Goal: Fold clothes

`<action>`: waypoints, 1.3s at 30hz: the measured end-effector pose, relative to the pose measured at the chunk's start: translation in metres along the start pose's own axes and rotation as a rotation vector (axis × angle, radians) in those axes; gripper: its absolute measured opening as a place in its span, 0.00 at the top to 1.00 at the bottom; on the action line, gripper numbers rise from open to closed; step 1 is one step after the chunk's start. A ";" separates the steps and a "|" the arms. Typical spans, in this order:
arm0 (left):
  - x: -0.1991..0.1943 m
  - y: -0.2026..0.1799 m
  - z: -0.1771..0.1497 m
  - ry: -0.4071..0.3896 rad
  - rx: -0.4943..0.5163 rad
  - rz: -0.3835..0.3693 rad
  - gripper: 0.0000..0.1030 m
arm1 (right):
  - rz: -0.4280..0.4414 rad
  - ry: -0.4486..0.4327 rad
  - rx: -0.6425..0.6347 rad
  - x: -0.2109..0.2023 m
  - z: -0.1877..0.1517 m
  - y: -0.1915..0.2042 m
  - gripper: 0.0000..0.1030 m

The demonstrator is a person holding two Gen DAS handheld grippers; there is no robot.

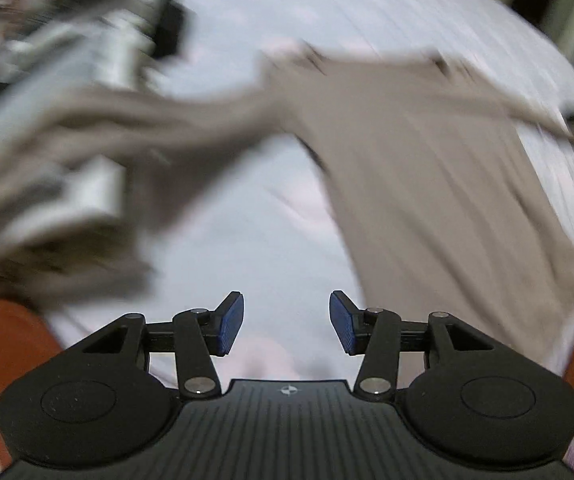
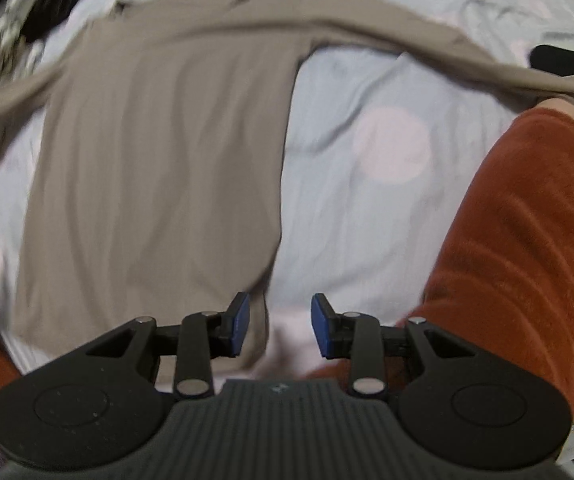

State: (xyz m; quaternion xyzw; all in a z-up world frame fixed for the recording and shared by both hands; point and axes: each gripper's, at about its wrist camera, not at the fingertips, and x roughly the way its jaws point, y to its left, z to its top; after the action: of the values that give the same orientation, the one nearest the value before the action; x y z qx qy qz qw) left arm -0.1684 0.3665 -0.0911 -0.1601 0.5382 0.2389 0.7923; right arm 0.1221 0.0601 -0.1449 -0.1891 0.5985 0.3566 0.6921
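A beige long-sleeved shirt (image 2: 159, 152) lies flat on the pale blue bed sheet (image 2: 351, 216), both sleeves spread out sideways. In the left wrist view the shirt (image 1: 439, 184) fills the right side, and one sleeve (image 1: 175, 120) runs left toward a clothes pile. My left gripper (image 1: 287, 322) is open above bare sheet, just left of the shirt's body, holding nothing. My right gripper (image 2: 280, 326) is open above the shirt's near side edge by the hem, holding nothing. The other sleeve (image 2: 467, 56) reaches right and drapes over orange fleece.
A blurred pile of grey, white and black clothes (image 1: 55, 92) sits at the far left of the bed, also visible as a heap (image 2: 19, 12) at top left. The person's orange fleece garment (image 2: 527, 248) borders the bed at the right. A black item (image 2: 559, 60) lies beyond it.
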 end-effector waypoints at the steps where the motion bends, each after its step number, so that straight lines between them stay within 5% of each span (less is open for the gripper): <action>1: 0.013 -0.009 -0.004 0.048 0.023 -0.022 0.46 | -0.002 0.020 -0.014 0.004 -0.001 0.002 0.64; 7: 0.068 -0.035 -0.022 0.250 0.025 -0.094 0.46 | 0.000 0.121 -0.056 0.034 -0.007 0.011 0.64; 8: 0.074 -0.037 -0.025 0.265 0.016 -0.091 0.46 | 0.014 0.127 -0.043 0.038 -0.007 0.012 0.71; 10: 0.080 -0.039 -0.030 0.270 -0.009 -0.087 0.46 | 0.047 0.137 -0.018 0.046 -0.006 0.014 0.90; 16: 0.083 -0.040 -0.037 0.219 -0.084 -0.070 0.45 | 0.188 0.073 -0.062 0.037 0.002 0.056 0.89; 22: 0.084 -0.035 -0.037 0.181 -0.166 -0.069 0.43 | 0.263 0.004 -0.096 0.017 0.014 0.079 0.79; 33: 0.087 -0.033 -0.043 0.140 -0.234 -0.086 0.42 | 0.048 -0.053 0.025 -0.007 0.004 0.013 0.75; 37: 0.088 -0.037 -0.047 0.137 -0.239 -0.083 0.42 | -0.026 0.021 0.024 0.009 -0.007 -0.008 0.75; 39: 0.083 -0.037 -0.053 0.136 -0.240 -0.082 0.42 | 0.028 0.048 0.053 0.018 -0.008 -0.011 0.75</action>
State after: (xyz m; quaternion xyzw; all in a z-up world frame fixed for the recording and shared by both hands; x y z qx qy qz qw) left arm -0.1636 0.3261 -0.1879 -0.2916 0.5511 0.2576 0.7381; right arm 0.1244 0.0521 -0.1662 -0.1707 0.6266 0.3458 0.6772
